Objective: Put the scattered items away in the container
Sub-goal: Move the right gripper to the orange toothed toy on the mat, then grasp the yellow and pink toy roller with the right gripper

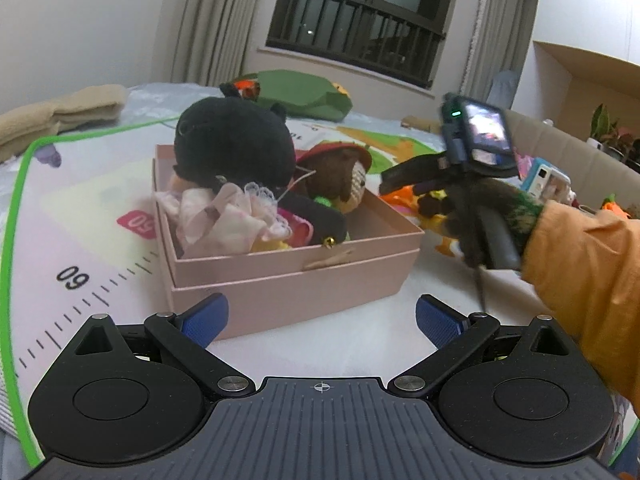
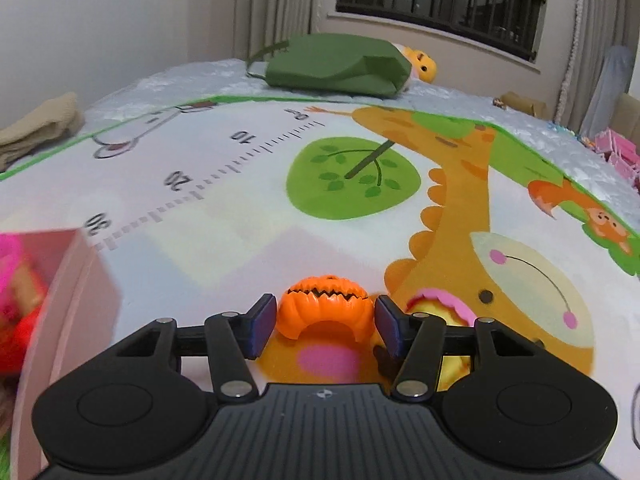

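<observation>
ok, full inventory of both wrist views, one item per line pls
pink cardboard box: 1, pink, mid-mat, full of soft toys
black knitted plush: 1, black, in box, on top
brown crochet doll with red hat: 1, in box, far side
orange plastic pumpkin: 1, orange, on mat, between right pads
yellow toy: 1, yellow-pink, just right of pumpkin
green fabric bag: 1, far edge
printed play mat: 1, multicolour
left gripper: open, empty, before box
right gripper: pads on pumpkin
orange sleeve: 1, right arm

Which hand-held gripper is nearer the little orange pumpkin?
Right. The right hand-held gripper has its pads against the pumpkin; the left hand-held gripper hangs open before the pink box.
</observation>
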The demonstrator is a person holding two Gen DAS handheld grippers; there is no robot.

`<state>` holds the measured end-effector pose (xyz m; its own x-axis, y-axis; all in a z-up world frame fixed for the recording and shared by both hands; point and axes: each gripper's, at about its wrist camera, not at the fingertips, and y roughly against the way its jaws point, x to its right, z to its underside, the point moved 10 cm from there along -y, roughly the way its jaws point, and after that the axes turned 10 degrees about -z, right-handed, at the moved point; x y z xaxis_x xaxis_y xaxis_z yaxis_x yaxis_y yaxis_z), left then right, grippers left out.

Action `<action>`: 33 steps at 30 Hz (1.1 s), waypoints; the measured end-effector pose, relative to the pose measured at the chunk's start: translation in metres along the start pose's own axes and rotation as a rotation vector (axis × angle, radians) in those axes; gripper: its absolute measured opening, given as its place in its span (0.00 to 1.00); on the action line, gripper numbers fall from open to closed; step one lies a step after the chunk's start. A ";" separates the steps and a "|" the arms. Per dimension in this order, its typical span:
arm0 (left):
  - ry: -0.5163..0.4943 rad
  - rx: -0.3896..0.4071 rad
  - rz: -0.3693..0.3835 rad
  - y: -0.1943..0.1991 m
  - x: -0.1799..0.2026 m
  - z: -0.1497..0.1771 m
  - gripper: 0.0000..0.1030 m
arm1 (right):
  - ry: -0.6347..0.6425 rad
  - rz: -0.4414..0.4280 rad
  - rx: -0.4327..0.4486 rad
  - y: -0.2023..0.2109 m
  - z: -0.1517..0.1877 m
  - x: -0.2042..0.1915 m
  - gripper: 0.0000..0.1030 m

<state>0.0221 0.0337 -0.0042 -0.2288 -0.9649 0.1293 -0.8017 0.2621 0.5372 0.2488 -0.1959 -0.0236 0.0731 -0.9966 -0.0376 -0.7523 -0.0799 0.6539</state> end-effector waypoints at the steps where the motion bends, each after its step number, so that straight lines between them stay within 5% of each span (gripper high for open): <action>1: -0.006 0.001 0.000 0.001 0.002 0.001 0.99 | 0.003 -0.019 0.001 0.013 0.005 -0.004 0.53; 10: -0.058 -0.036 -0.074 0.008 0.008 0.013 0.99 | 0.073 -0.204 -0.015 0.140 0.087 -0.067 0.38; 15: -0.028 -0.037 -0.130 0.017 -0.003 0.012 0.99 | 0.124 -0.283 -0.044 0.171 0.125 -0.099 0.38; 18: -0.032 -0.038 -0.142 0.022 -0.005 0.013 0.99 | 0.149 -0.252 0.002 0.178 0.117 -0.088 0.39; 20: -0.035 -0.044 -0.136 0.023 -0.002 0.015 0.99 | 0.128 -0.210 0.040 0.174 0.098 -0.063 0.46; 23: -0.042 -0.042 -0.115 0.021 0.005 0.014 0.99 | 0.091 -0.125 0.087 0.150 0.063 -0.015 0.70; 31: -0.076 -0.031 -0.065 0.010 0.028 0.007 0.99 | 0.072 -0.001 0.021 0.024 0.017 0.064 0.74; 32: -0.083 -0.036 -0.053 0.008 0.034 0.007 0.99 | 0.065 -0.013 0.005 0.013 0.017 0.066 0.71; 33: -0.092 -0.043 -0.040 0.005 0.040 0.008 0.99 | 0.063 -0.032 -0.012 0.005 0.018 0.065 0.51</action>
<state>0.0048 -0.0032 -0.0027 -0.2486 -0.9681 0.0313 -0.7872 0.2207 0.5758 0.2383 -0.2619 -0.0364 0.1385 -0.9903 -0.0118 -0.7410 -0.1115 0.6622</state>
